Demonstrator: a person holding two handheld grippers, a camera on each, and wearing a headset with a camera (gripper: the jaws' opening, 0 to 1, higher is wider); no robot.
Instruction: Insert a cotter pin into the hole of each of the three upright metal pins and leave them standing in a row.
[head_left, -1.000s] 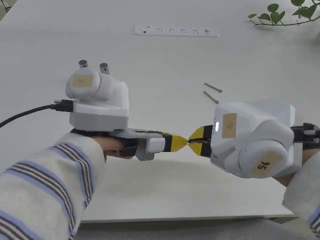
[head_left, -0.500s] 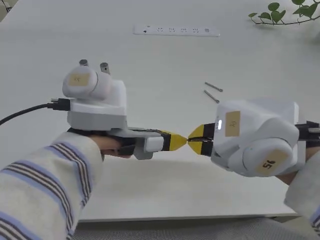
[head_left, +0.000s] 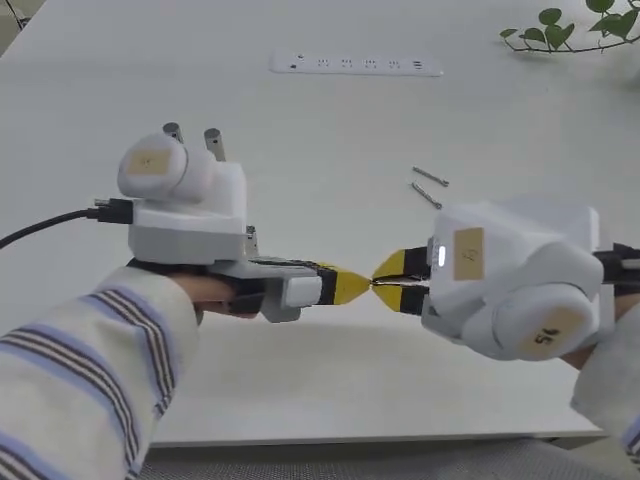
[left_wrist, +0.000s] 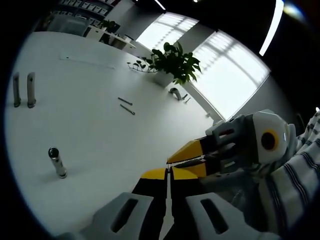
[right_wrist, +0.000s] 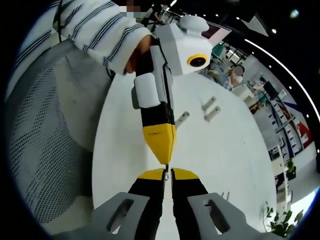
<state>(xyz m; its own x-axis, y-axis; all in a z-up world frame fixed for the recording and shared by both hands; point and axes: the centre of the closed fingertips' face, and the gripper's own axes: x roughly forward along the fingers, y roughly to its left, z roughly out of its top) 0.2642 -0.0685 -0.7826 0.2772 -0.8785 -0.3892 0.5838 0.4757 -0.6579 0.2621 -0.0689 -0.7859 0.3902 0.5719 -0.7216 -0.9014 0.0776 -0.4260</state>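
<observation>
Left gripper (head_left: 358, 285) and right gripper (head_left: 388, 282) meet tip to tip, held above the near part of the table (head_left: 330, 130); left jaws closed to a thin slit in its own view; right jaws likewise in its own view; a thin dark sliver sits where the tips meet, too small to tell what it is or which gripper has it; two pins (head_left: 173, 132) stand upright side by side behind the left gripper, just apart; third pin (left_wrist: 57, 161) upright, well apart from that pair, nearer the left gripper; no cotter visibly through any pin; two cotter pins (head_left: 430, 176) lie flat on the table, close together, beyond the right gripper; strip (head_left: 357, 65) at the far edge; plant (head_left: 580, 25) at the far right corner.
</observation>
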